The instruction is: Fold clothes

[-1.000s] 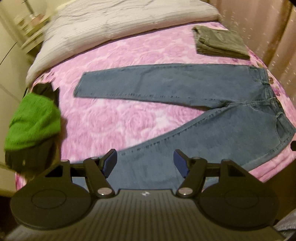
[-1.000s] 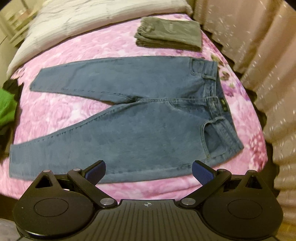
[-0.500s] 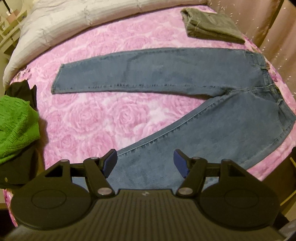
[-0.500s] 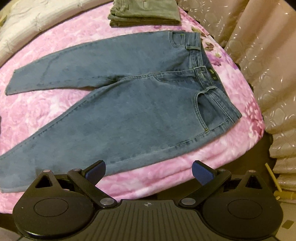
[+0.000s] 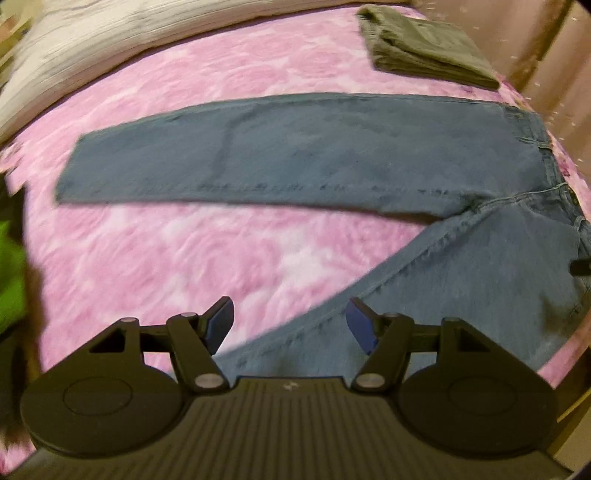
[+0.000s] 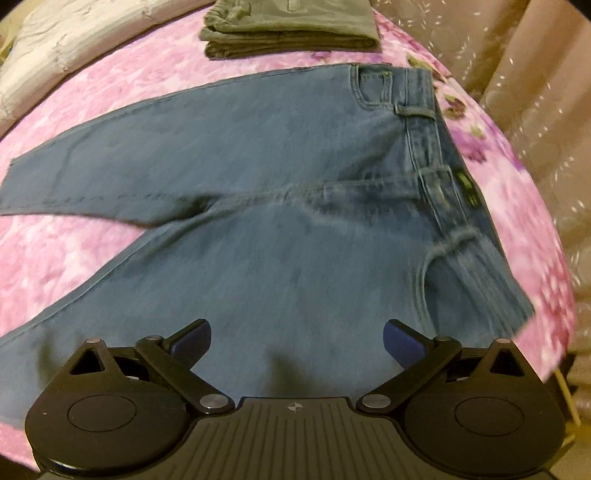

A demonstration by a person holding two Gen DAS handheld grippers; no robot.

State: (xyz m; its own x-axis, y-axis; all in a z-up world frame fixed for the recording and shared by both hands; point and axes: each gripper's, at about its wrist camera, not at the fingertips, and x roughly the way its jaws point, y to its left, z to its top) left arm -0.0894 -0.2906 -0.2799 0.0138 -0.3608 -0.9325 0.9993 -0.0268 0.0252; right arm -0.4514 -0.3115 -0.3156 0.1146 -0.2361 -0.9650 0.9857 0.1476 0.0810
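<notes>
Blue jeans [image 5: 314,155] lie flat on the pink rose-patterned bedspread [image 5: 184,258], legs spread apart and pointing left, waistband at the right. My left gripper [image 5: 290,319] is open above the near leg, by its inner edge, holding nothing. In the right wrist view the jeans [image 6: 277,221] fill the middle, waistband [image 6: 443,166] to the right. My right gripper [image 6: 297,338] hovers open over the near thigh, close to the hip, with nothing between its fingers.
A folded olive-green garment [image 5: 424,48] [image 6: 291,26] rests at the far right of the bed. A white quilt [image 5: 110,33] covers the head end. Green and dark clothing [image 5: 11,280] sits at the left edge. Curtains [image 6: 535,92] hang right of the bed.
Both grippers have moved forward and lower toward the jeans, which now look larger. Both stay open.
</notes>
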